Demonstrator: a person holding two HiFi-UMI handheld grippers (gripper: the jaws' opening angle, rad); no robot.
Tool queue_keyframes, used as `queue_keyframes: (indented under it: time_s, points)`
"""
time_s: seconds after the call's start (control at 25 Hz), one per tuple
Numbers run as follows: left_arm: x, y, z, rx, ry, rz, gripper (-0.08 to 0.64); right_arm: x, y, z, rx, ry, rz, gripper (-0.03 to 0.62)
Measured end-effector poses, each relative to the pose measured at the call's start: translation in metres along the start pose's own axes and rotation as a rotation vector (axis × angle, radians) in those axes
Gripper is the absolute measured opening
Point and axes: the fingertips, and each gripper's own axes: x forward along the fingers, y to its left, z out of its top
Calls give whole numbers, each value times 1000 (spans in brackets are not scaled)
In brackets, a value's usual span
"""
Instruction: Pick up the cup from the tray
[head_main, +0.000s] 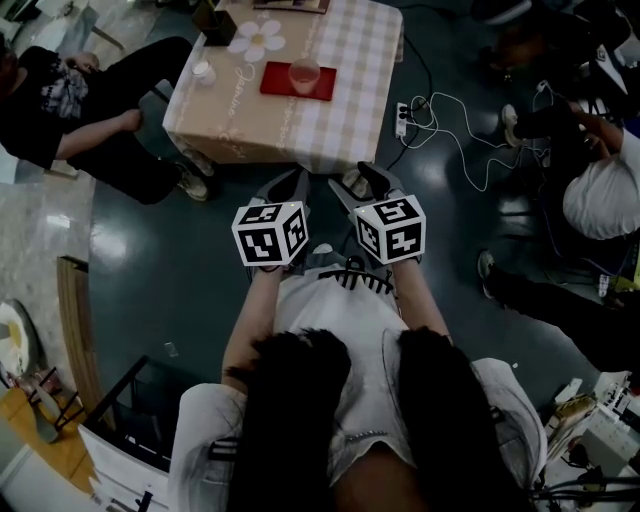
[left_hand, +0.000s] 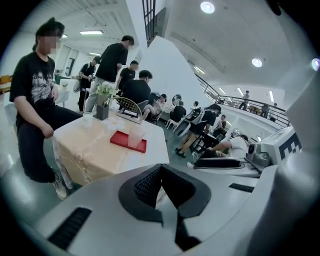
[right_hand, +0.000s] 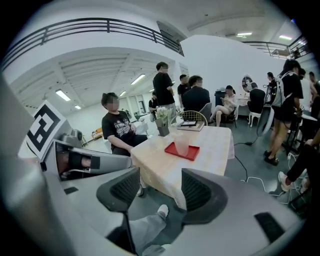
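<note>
Closest in, held before the person's chest, the left gripper (left_hand: 161, 167) has its claw pressed together with nothing in it. Just beside it, the right gripper (right_hand: 160, 176) has its claw spread, with only floor and a shoe (right_hand: 161, 210) showing through the gap. Well apart from both, across the dark floor, stands a table (head_main: 345, 115) under a checked cloth. On it lies a red tray (head_main: 279, 84), and the clear cup (head_main: 304, 74) stands upright on the tray's right part.
</note>
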Motion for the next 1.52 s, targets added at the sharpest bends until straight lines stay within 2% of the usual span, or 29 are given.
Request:
queue_keyframes:
  time_s: [0.36, 0.64, 0.96, 1.36, 1.52]
  points:
    - [38, 26, 38, 20, 20, -2, 3, 44, -22, 36, -5, 2, -6, 290]
    - [74, 52, 84, 26, 54, 1, 4, 88, -40, 77, 18, -5, -26, 321]
    - [107, 88, 130, 57, 82, -5, 3, 143, -50, 116, -1, 18, -62, 364]
    - [142, 124, 165, 134, 141, -56, 5, 209, -71, 133, 13, 78, -118, 384]
    - [149, 134, 173, 148, 158, -65, 5, 229, -78, 135, 1, 108, -149, 411]
